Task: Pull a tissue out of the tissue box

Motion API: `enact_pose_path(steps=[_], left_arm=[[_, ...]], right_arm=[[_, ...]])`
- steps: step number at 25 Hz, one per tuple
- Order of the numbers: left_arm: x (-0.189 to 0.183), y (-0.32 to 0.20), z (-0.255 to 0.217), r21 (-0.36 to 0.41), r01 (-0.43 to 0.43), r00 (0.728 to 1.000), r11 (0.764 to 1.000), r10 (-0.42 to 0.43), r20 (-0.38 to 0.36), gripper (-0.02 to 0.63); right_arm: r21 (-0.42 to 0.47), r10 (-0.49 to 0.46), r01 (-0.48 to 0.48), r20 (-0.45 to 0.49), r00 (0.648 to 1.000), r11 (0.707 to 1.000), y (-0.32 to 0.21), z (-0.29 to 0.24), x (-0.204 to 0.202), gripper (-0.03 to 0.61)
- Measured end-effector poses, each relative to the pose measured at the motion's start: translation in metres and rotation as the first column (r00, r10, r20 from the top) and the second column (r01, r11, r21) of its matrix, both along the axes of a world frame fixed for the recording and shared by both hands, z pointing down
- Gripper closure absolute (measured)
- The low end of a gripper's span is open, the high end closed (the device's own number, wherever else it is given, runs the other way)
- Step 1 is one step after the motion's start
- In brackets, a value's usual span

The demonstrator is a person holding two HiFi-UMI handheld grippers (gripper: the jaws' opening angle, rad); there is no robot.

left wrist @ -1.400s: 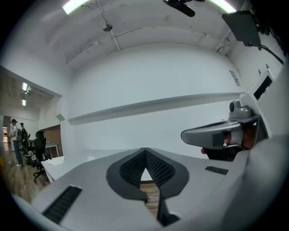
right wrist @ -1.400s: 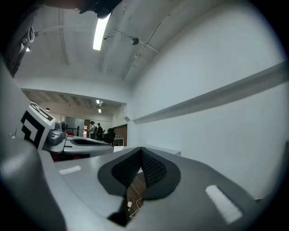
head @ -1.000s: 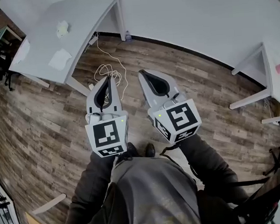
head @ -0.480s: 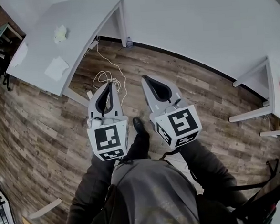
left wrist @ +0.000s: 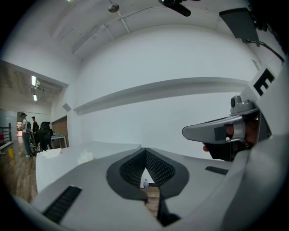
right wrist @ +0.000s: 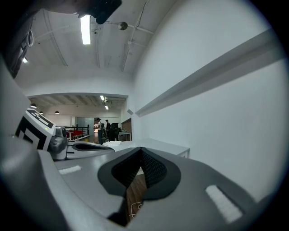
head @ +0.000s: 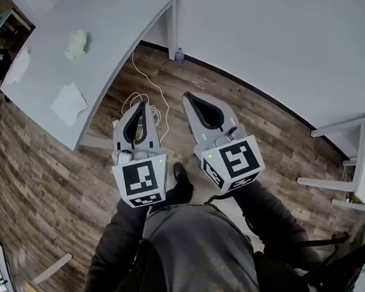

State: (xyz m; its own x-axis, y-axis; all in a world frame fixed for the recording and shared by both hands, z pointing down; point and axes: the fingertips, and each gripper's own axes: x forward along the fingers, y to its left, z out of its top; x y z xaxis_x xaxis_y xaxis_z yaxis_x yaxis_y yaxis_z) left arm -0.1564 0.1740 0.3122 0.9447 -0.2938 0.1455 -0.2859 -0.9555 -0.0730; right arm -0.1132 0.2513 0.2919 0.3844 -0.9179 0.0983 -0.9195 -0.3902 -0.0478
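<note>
Over floor (head: pixel 46 164): left gripper (head: pixel 143 103), right gripper (head: pixel 185 96) both closed, empty.
Table (head: pixel 108 26): pale lump (head: pixel 76 45), possibly tissue; open jaws before reaching.

Head view: steeply down. Both gripper views: level, toward wall (left wrist: pixel 180 58). All share white table (head: pixel 118 28).

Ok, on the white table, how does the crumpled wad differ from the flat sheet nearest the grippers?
The crumpled wad is bunched and lumpy; the flat sheet lies smooth and roughly square. The wad looks smaller than the sheet. The wad sits further in on the table; the sheet lies near its edge. Both are pale.
</note>
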Motion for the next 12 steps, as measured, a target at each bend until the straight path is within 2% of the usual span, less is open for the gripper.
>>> enact_pose_path(steps=[12], left_arm=[[0.107, -0.083, -0.015, -0.005, 0.073, 0.997, 0.997, -0.073, -0.012, 0.615]], right_arm=[[0.010, -0.080, 0.080, -0.018, 0.997, 0.997, -0.089, -0.030, 0.115, 0.577]])
